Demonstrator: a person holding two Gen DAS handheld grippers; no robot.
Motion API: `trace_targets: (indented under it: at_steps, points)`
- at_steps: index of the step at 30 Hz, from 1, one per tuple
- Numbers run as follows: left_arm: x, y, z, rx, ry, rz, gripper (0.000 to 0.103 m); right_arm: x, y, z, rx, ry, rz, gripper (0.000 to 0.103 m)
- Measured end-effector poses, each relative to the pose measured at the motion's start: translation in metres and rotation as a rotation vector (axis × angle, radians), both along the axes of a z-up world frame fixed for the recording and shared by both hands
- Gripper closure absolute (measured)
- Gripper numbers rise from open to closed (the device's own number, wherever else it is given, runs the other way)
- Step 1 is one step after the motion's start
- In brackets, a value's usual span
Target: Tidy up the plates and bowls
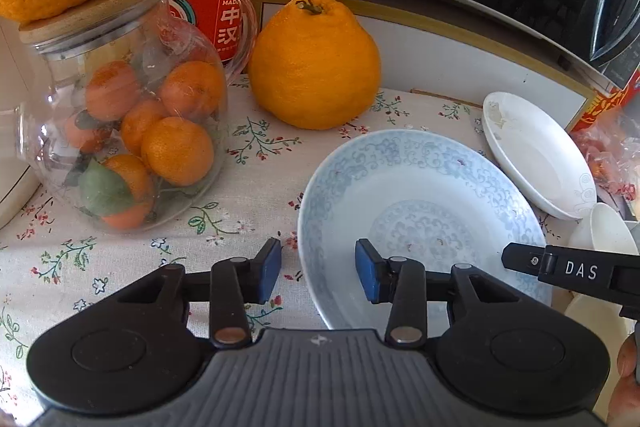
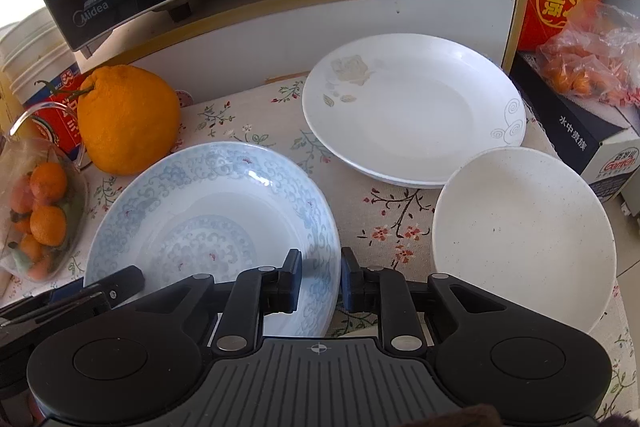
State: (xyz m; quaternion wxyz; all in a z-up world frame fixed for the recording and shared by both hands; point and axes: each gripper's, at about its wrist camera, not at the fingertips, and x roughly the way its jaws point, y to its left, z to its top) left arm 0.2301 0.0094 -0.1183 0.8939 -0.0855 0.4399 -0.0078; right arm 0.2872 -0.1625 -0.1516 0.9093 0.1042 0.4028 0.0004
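Your left claw (image 1: 318, 269) is spread wide, one pad either side of the near-left rim of the blue plate (image 1: 420, 219). Your right claw (image 2: 320, 277) straddles that plate's right rim, jaws narrowly parted. The plate lies flat on the desk (image 2: 360, 195), beside a white plate (image 2: 416, 107) and a bowl (image 2: 524, 239).

A: Left gripper (image 1: 318, 271) — how is it sitting?
B: It is hanging low with its blue pads (image 1: 269, 269) standing wide apart, nothing between them.
A: Right gripper (image 2: 320, 281)?
B: Jaws are showing a narrower gap, pads (image 2: 295, 281) not meeting. Its finger is reaching into the left view's right edge.
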Motion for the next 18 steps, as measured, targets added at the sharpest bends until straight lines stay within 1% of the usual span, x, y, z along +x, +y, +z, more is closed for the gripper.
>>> trace_targets:
  at_steps: [1,7,8,10,14,18]
  points:
    - [0.0,0.0,0.0,-0.01,0.0,-0.001,0.073,0.0,-0.001,0.0,0.012,0.001,-0.002,0.086]
    - [0.002,0.0,-0.001,-0.034,-0.001,0.01,0.075,-0.001,-0.007,0.0,0.062,0.008,-0.011,0.089]
    - [0.003,0.001,-0.001,-0.039,0.001,0.014,0.076,-0.001,-0.007,0.0,0.066,0.01,-0.012,0.089]
    - [0.001,0.006,0.001,-0.041,0.008,0.028,0.082,-0.001,-0.005,0.001,0.059,0.01,-0.002,0.089]
    - [0.0,0.011,0.005,-0.039,0.008,0.048,0.086,-0.003,-0.004,0.004,0.073,0.004,0.007,0.09]
    - [-0.004,0.018,0.011,-0.068,0.011,0.069,0.089,-0.006,-0.004,0.009,0.096,-0.014,0.01,0.09]
